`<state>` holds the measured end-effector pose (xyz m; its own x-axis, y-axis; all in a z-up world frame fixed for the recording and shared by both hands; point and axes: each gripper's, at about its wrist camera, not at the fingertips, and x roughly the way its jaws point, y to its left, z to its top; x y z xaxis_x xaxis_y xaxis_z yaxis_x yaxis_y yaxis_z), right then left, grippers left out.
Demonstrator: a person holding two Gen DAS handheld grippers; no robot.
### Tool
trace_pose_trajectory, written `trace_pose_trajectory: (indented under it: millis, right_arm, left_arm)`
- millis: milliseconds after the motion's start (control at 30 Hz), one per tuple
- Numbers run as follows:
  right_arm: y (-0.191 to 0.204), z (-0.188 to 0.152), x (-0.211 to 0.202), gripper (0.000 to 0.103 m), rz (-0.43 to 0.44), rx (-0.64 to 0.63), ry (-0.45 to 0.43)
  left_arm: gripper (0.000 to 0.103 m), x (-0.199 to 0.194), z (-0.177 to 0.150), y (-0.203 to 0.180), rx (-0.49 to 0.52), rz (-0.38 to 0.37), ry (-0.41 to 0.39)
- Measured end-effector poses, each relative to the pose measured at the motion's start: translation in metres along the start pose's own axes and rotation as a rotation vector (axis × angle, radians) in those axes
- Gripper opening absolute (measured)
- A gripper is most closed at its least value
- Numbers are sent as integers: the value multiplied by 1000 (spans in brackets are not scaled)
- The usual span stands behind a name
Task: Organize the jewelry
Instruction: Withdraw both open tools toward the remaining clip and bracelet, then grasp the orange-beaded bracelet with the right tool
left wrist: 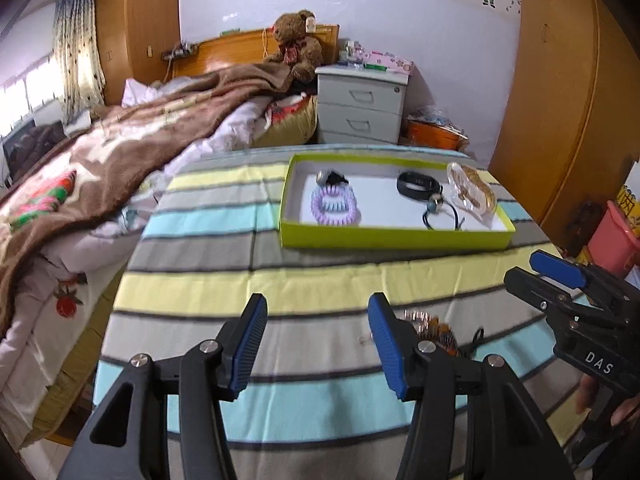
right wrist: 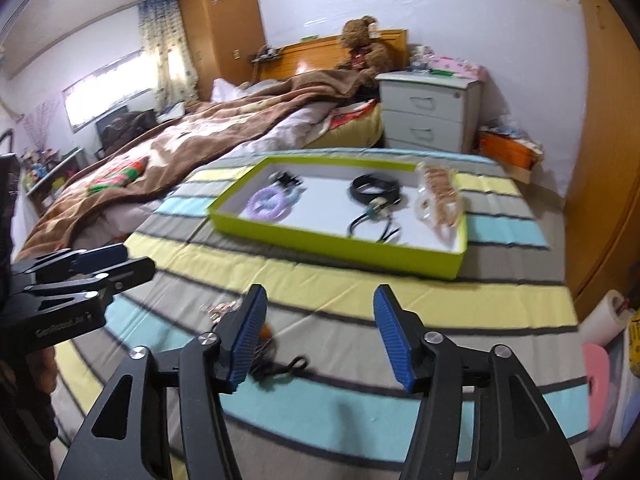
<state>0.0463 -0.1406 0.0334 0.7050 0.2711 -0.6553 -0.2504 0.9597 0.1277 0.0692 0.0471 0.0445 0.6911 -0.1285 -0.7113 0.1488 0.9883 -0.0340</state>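
Both claws are sitting wide apart right now with nothing between the pads, just striped bedspread (left wrist: pixel 320 280) showing through the gap. Left gripper (left wrist: pixel 318 346) is filling the bottom of its own view, pointing down toward the bed, and I'm seeing the right gripper (left wrist: pixel 560 276) poking in from the right edge of that same frame, blue pads parted too.

Tucked just behind the left gripper's right finger, lower middle of the frame, there's a small pile of loose jewelry (left wrist: pixel 432 330) lying on the cloth: something coppery, something amber, and a thin black cord trailing off to the right. It's blurry, so I'm not calling what each piece is. In the right wrist view the same pile is peeking out beside the left finger at lower left.

Farther up, centre of the frame, the lime green tray (left wrist: pixel 396 238) is sitting flat on the bedspread. Inside it I'm spotting a purple coil hair tie (left wrist: pixel 334 205) on the left with a dark clip just above, a black band (left wrist: pixel 418 185) right of centre, a black cord with a bead (left wrist: pixel 436 202) below that, and a clear packet of gold pieces (left wrist: pixel 472 192) leaning on the right wall.

Way back, a brown teddy bear (left wrist: pixel 298 42) is slouching on the headboard next to a white nightstand (left wrist: pixel 362 104).
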Motion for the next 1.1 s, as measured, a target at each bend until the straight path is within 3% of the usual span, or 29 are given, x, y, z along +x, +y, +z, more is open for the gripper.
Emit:
trace_pose_trajectory:
  millis: [100,233,433,533,933,1000,1067,1100]
  right_arm:
    - [7,-5,4,57,15,-22,6]
    - [15,-14,12,57,37,-54,40]
    - [33,-26,22,57,76,-135,104]
    - [38,-29,31,57,86,-168,141]
    - [53,-29,52,57,128,-245,216]
    - [54,-30,51,54,117,-253,216]
    - [53,-31,49,36,111,-256,217]
    - [52,-32,48,32,98,-258,214]
  left_arm:
    - [60,0,-11,10,-10,-17,18]
    - [63,1,-23,30,-93,-132,24]
    - [71,7,-37,42,-129,-139,69]
    - [71,12,-44,47,-171,-219,114]
    - [71,13,-55,50,-188,-233,160]
    - [71,12,-55,51,-187,-225,155]
    - [71,12,-54,52,-191,-226,153]
    - [71,12,-54,52,-191,-227,152]
